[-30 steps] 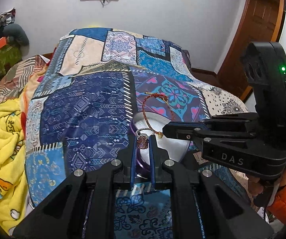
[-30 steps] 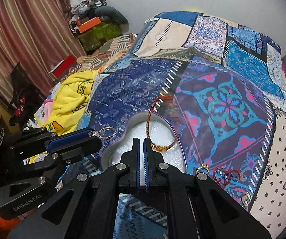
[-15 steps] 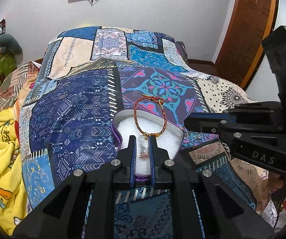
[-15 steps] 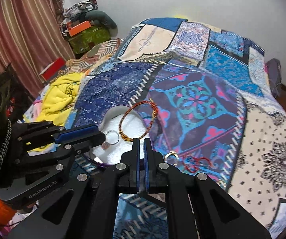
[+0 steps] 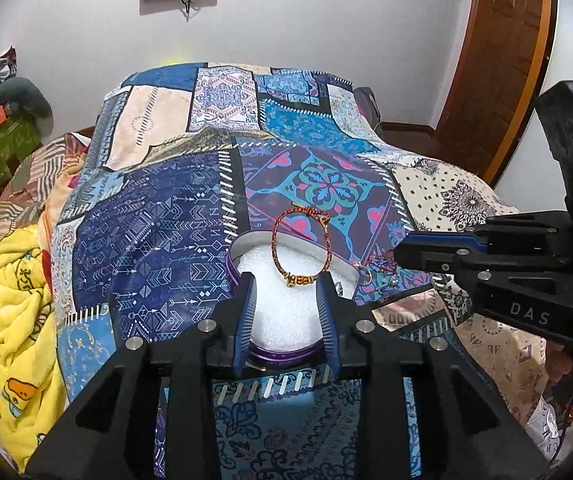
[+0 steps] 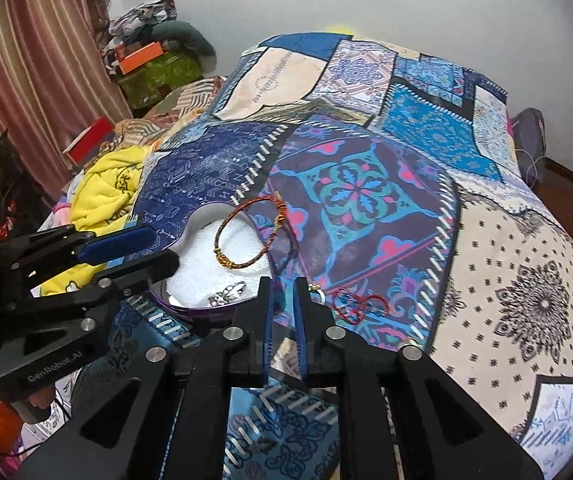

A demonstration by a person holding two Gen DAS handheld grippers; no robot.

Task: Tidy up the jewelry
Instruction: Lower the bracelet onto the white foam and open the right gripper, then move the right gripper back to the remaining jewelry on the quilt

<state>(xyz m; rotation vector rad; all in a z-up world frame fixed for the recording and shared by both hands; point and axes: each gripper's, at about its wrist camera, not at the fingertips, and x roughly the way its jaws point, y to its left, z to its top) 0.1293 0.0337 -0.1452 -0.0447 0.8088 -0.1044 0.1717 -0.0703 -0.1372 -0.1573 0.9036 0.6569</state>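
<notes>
bracelet (image 5: 301, 249) lies across the box (image 5: 286, 354) rim, ring (image 6: 227, 294) inside.

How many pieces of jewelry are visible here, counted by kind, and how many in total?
Bracelets: 2, the braided bracelet across the box rim and the red cord bracelet on the quilt.
Rings: 2, the silver ring in the box and the small ring on the quilt.
Total: 4.

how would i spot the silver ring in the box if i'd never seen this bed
On the patchwork bedspread sits a heart-shaped purple box lined with white foam. The silver ring lies on the foam at the box's near edge. Unlike the red-and-gold braided bracelet draped over the far rim, it is small and metallic.
</notes>
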